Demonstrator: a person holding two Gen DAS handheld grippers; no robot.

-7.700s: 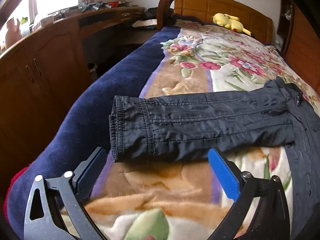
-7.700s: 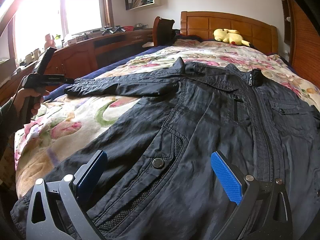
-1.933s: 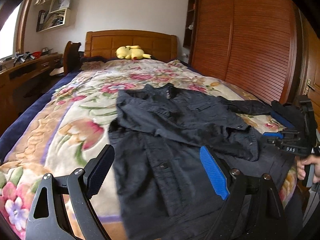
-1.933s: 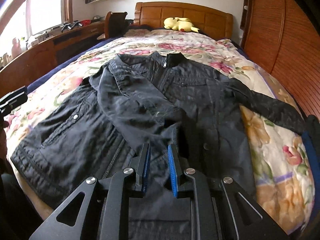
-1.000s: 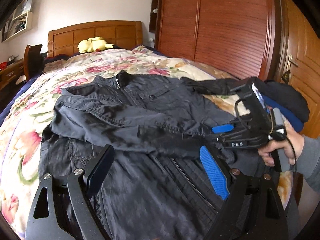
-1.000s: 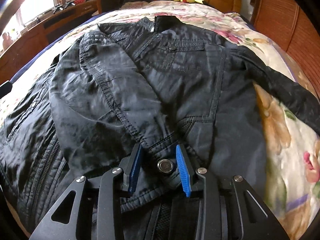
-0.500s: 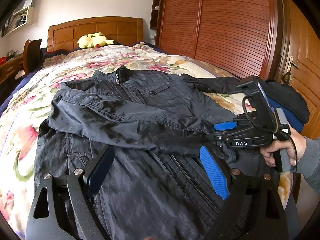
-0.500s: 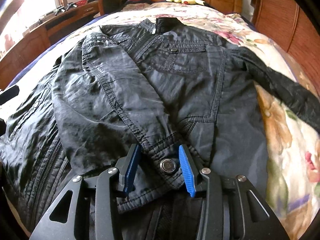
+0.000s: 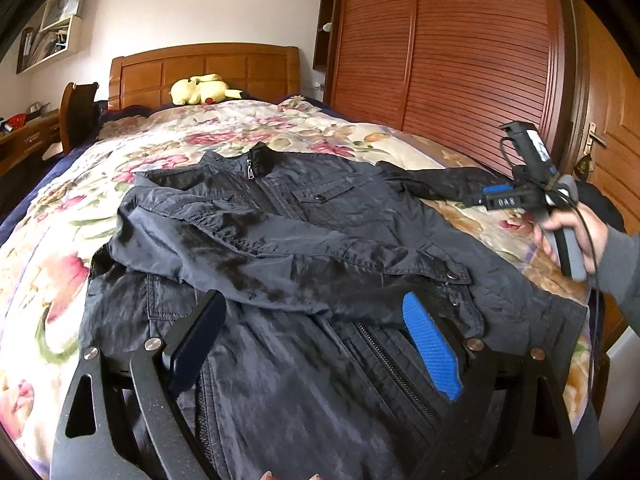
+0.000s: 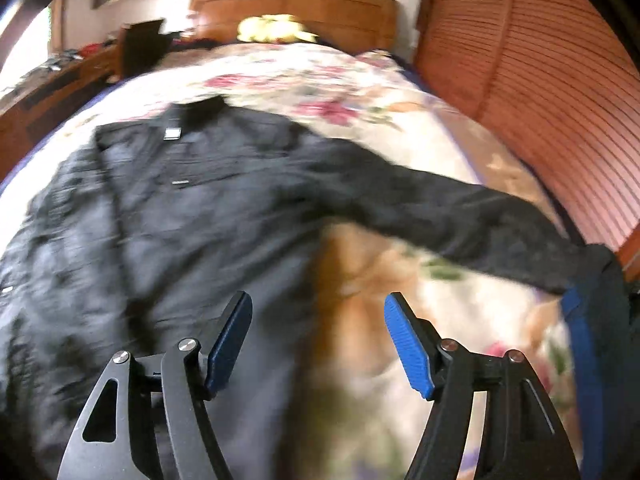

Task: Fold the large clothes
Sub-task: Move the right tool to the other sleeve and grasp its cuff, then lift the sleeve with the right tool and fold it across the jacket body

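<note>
Looking left to right. Left gripper (image 9: 316,344) hangs over the lower front of the jacket (image 9: 320,240), jaws spread wide, nothing between them. The jacket lies flat on the floral bed cover (image 9: 48,216), collar toward the headboard (image 9: 204,68). One sleeve (image 9: 280,256) is folded across the chest, its cuff with a snap ending near the zipper. The other sleeve (image 10: 460,220) is stretched out toward the wardrobe (image 10: 560,100). Right gripper (image 10: 318,340) is off the cloth with jaws opening, nothing between them, over the jacket's edge and bare cover; that view is motion-blurred.

Risks, my read:
- Folded sleeve is slick fabric just resting there; dragging the hem or body under it could slide it off.
- Outstretched sleeve's cuff sits right at the bed edge beside a dark pile with a blue band (image 10: 592,340); a sloppy pinch could grab that too, or knock the cuff over the side.
- Pinching one layer only would leave the fold lopsided.

Counts: one jacket, two sleeves (one folded, one out), two grippers, one yellow plush toy (image 9: 200,88) by the headboard, one hand (image 9: 568,232) visible on the right gripper's handle.
</note>
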